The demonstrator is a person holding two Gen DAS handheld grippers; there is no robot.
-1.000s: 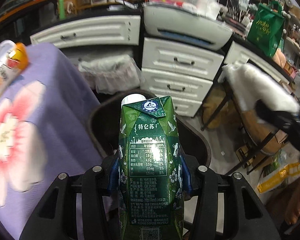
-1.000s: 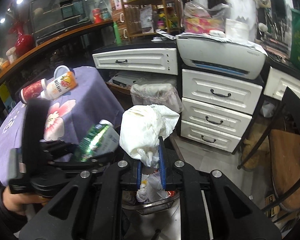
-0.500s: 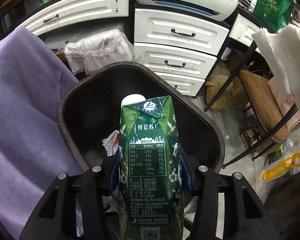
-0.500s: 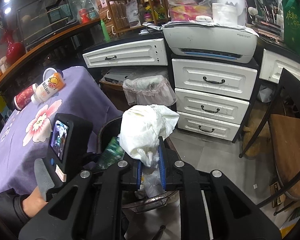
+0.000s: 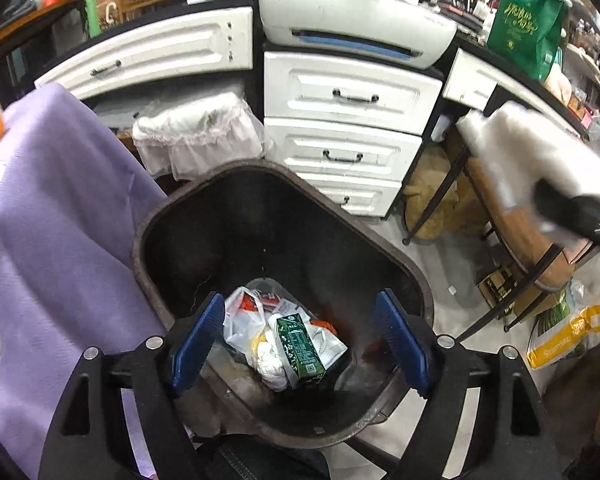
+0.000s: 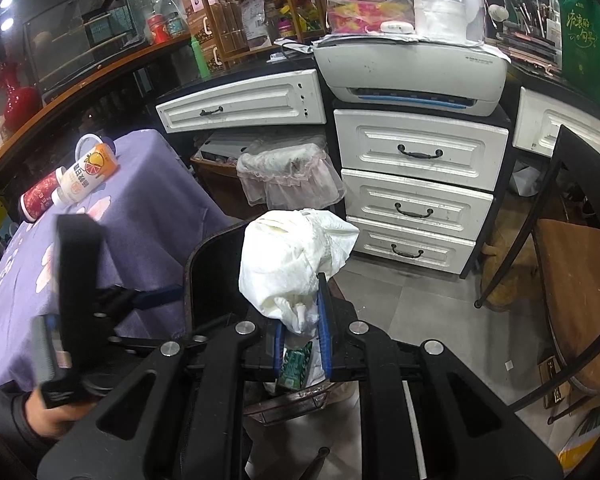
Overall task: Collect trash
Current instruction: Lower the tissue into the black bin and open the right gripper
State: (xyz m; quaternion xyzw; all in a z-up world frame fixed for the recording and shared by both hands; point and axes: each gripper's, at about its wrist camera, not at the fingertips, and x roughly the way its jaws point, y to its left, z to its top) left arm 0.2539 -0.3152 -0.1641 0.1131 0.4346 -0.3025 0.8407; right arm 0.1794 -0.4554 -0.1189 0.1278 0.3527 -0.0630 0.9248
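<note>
The green milk carton lies on bagged rubbish at the bottom of the dark bin. Above the bin, my left gripper has its jaws opening, with nothing between the blue pads. My right gripper is shut on a crumpled white tissue, held over the bin's rim. Under it the carton shows through the gap. That tissue also appears at the right edge of the left wrist view. A hand holds the left gripper's body.
A table with a purple cloth stands left of the bin, bearing two bottles. Behind are white drawers, a printer and a lace-covered basket. A chair stands right; a yellow bag lies on the floor.
My left gripper's jaws have spread and the carton has dropped from them into the bin. The right gripper still holds the tissue, a little lower over the bin.
</note>
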